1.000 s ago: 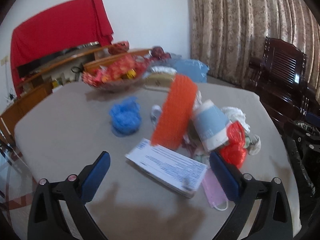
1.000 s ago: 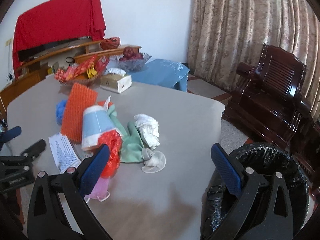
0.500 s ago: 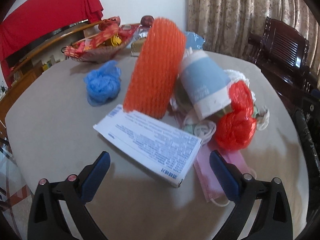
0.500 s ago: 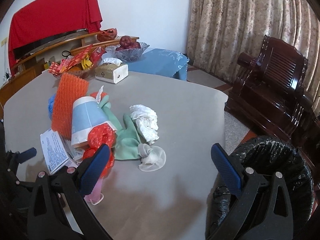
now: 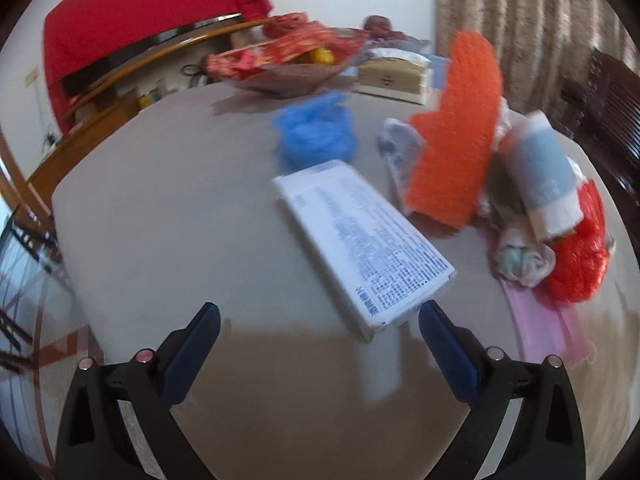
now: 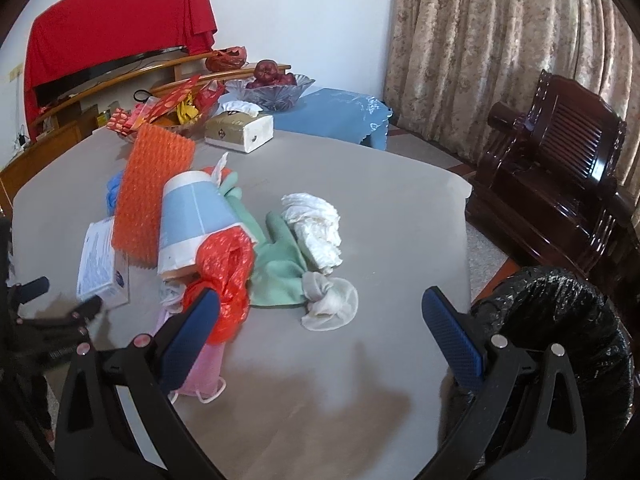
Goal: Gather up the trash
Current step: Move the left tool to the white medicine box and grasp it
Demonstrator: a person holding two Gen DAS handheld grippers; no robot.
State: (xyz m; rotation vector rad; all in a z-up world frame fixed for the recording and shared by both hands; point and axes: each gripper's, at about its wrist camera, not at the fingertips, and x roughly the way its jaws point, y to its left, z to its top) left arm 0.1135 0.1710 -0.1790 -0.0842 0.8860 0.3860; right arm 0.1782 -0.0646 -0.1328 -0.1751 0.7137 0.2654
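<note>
My left gripper (image 5: 316, 322) has its jaws spread wide and holds nothing; the near end of the white printed box (image 5: 362, 246) lies between the fingertips, resting flat on the table (image 5: 160, 200). Beyond the box sits the trash pile: an orange mesh sleeve (image 5: 456, 132) standing upright, a blue paper cup (image 5: 542, 176) on its side against it, a red plastic bag (image 5: 580, 260), a pink mask (image 5: 548, 328) and a blue crumpled wad (image 5: 316, 136). My right gripper (image 6: 320, 320) is likewise spread and empty, above the table's near edge. The black-lined bin (image 6: 560, 320) stands just off the table's right edge.
</note>
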